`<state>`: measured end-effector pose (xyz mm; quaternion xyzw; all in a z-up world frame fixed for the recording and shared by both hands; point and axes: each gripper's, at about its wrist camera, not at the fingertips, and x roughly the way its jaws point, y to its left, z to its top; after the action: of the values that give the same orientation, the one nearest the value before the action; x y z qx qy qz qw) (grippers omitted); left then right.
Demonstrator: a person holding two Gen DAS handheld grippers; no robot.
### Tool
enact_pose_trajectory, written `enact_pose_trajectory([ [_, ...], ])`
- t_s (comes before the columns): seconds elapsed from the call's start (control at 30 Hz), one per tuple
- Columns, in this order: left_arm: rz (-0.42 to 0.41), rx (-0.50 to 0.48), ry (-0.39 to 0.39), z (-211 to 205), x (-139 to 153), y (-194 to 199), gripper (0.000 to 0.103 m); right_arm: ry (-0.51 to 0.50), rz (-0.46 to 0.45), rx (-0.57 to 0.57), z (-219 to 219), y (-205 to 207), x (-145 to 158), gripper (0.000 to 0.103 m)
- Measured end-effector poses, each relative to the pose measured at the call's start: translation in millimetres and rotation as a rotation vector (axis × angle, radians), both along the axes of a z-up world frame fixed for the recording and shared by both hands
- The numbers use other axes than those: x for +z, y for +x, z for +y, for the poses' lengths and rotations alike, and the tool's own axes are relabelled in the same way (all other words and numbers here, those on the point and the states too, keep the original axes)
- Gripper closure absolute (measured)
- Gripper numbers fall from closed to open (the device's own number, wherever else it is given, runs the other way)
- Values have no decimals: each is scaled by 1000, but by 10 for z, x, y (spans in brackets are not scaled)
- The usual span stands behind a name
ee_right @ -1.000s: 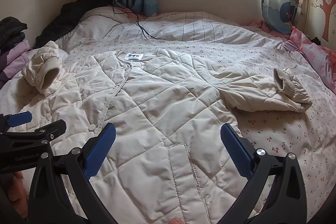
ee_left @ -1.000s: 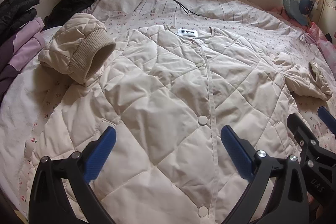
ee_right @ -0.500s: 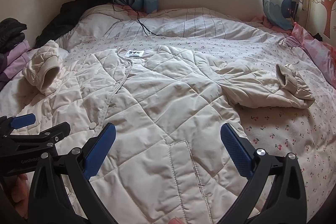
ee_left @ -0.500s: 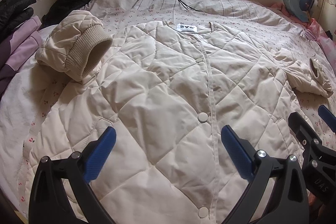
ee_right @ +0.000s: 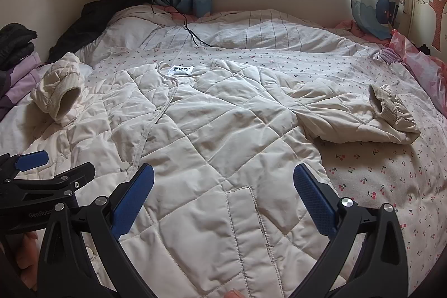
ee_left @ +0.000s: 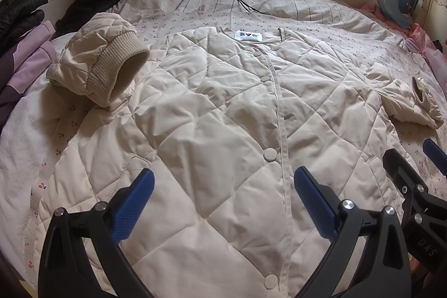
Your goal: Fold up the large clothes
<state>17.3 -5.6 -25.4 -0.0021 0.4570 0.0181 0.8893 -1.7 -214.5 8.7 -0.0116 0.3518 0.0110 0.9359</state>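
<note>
A cream quilted jacket [ee_left: 218, 113] lies front up and snapped shut on the bed, collar label at the far end; it also shows in the right wrist view [ee_right: 218, 130]. Its left sleeve [ee_left: 103, 69] is bunched with the ribbed cuff open toward me. Its right sleeve [ee_right: 360, 113] lies folded out to the right. My left gripper [ee_left: 223, 197] is open and empty above the jacket's lower front. My right gripper [ee_right: 223, 192] is open and empty above the lower right panel. The right gripper also shows at the right edge of the left wrist view [ee_left: 413, 186].
The bed [ee_right: 377, 180] has a cherry-print cover. Dark and purple clothes [ee_left: 19, 41] are piled at the left. A black cable [ee_right: 192, 32] runs from the wall socket across the far bedding. Curtains and a window are at the back; pink bedding [ee_right: 419, 63] lies at the right.
Both grippers have drawn back slightly toward the jacket's hem. Both stay open. The jacket has not moved.
</note>
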Motion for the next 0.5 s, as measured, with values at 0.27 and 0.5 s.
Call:
enact_pose_trajectory([
  [0.27,1,1,0,-1,1,1,7,0,0,0,-7,5,7,7],
  [0.5,0,1,1,-1,2,2,7,3,0,2,-7,1,9,7],
])
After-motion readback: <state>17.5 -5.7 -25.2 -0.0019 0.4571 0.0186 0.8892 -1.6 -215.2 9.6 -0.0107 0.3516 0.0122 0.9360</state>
